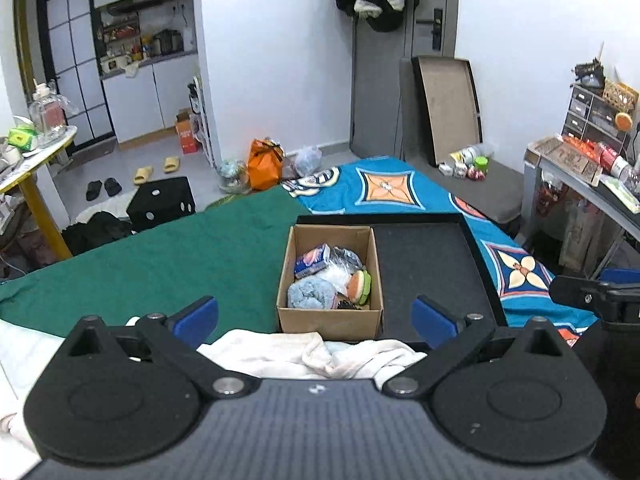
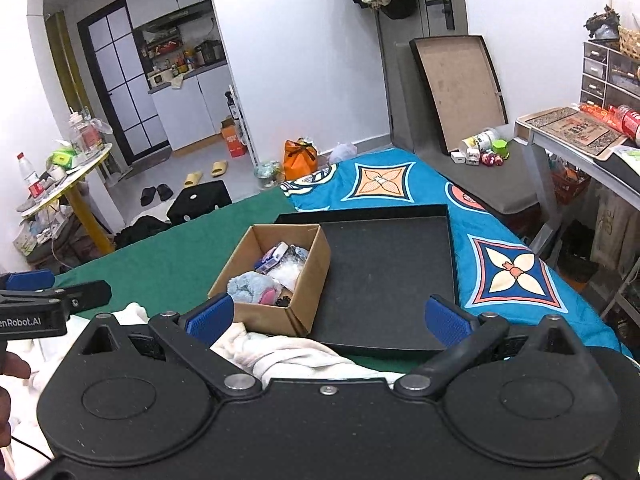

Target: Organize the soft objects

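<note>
Left gripper (image 1: 315, 315): blue-padded jaws spread wide, nothing between the pads. It hangs over a crumpled cream-white fleece cloth (image 1: 304, 354) lying on the green fabric table cover (image 1: 160, 256), at the near edge of the work area.

Right gripper (image 2: 327, 316): jaws likewise spread wide, empty. The same cream cloth (image 2: 280, 354) sits just below its fingers; the left pad (image 2: 210, 316) overlaps the near left corner of the box in this view (contact cannot be judged).

Small open brown cardboard box (image 1: 330, 322) stands upright, just beyond the cloth. Its right wall lies against or inside the left edge of the shallow black rectangular tray (image 1: 432, 256); which one cannot be told. Tray floor is bare.

Box contents, from the left wrist view:
- rolled light-blue fluffy towel (image 1: 312, 294), near left corner
- plush burger-shaped toy, orange and green (image 1: 360, 286), near right side
- blue packet with pink print (image 1: 312, 262), far left
- crinkled clear plastic bag (image 1: 344, 264), far middle

Beyond and to the right of the tray, a bright blue patterned cloth (image 1: 384, 188) covers the surface, meeting the green cover.

The left gripper's body (image 2: 44, 304) shows at the left edge of the right wrist view, with part of a hand (image 2: 12, 368) beneath it.
</note>
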The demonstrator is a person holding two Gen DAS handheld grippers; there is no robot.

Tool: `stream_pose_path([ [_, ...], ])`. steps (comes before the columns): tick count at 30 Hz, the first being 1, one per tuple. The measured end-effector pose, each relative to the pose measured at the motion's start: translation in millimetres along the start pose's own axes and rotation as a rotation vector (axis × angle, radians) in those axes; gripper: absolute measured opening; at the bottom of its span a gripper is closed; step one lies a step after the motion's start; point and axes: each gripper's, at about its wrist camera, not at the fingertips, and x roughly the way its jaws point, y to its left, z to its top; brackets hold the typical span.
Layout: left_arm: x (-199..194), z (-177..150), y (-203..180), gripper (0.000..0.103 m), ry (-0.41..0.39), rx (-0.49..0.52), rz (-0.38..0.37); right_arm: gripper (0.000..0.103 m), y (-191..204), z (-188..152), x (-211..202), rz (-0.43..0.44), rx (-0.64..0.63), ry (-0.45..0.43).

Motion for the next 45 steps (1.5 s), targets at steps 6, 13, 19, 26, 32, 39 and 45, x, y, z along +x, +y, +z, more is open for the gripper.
stream_pose_path([
  [6, -25.8, -5.3, 2.1, 0.102, -0.055, -0.001, -0.003, 0.103, 4.4, -8.0, -19.4, -0.008, -0.01, -0.034],
  [13, -46.2, -16.1, -2.0, 0.102, -0.079, 0.004, -0.014, 0.103, 4.0, -17.2, -39.8, -0.001, -0.002, -0.059],
  [19, -57.1, -26.4, -3.4, 0.102, -0.098, -0.004, -0.032, 0.103, 3.7, -24.3, -47.3, -0.001, -0.003, -0.063],
  [26, -66.8, -34.4, -9.1, 0.102, -0.114, -0.008, -0.036, 0.103, 0.9, -32.5, -59.8, 0.003, 0.006, -0.08],
  [32, -73.8, -41.1, -13.6, 0.102, -0.13, 0.001, -0.036, 0.103, 1.6, -37.4, -68.7, 0.006, -0.002, -0.1],
  [39, -82.8, -46.1, -15.9, 0.102, -0.139, 0.006, -0.035, 0.103, 2.0, -41.6, -71.8, 0.004, -0.004, -0.104],
  [45, -84.1, -48.8, -15.6, 0.102, -0.138, 0.001, -0.035, 0.103, 4.4, -43.9, -76.5, 0.003, -0.018, -0.102],
])
